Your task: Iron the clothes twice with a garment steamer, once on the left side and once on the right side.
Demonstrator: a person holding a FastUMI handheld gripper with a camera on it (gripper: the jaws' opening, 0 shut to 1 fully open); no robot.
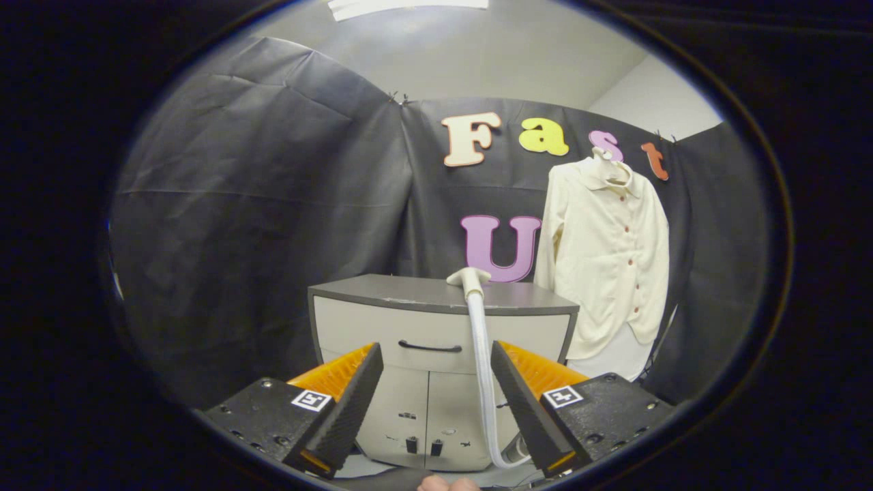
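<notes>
A black cloth wall (259, 204) wraps around the booth, creased and pinned at the seams, with a pale ceiling (477, 54) above it.

In the middle of the scene stands a grey cabinet (436, 334) with a dark flat top, one drawer with a black handle (430, 347), and two doors below.

To the right of the cabinet, a cream button-up shirt (607, 266) hangs on a white hanger (607, 164) against the cloth wall. Its front faces the camera, with a row of small dark buttons running down the middle. The lower hem falls below the level of the cabinet top, and the shirt's left edge sits just beside the cabinet's right corner.

The white head of the garment steamer (468, 277) rests on the cabinet top, near its front edge. Its white hose (483, 368) drops straight down over the drawer and doors, then curves right near the floor.

The gripper (436, 382) is spread wide, holding nothing. Its two black ribbed fingers (354, 402) with orange backs frame the cabinet front. The hose hangs beyond them, close to the right finger, and the cabinet stands between the gripper and the steamer head. The shirt is well beyond the right finger.

A bit of a hand (447, 484) shows below the fingers.
</notes>
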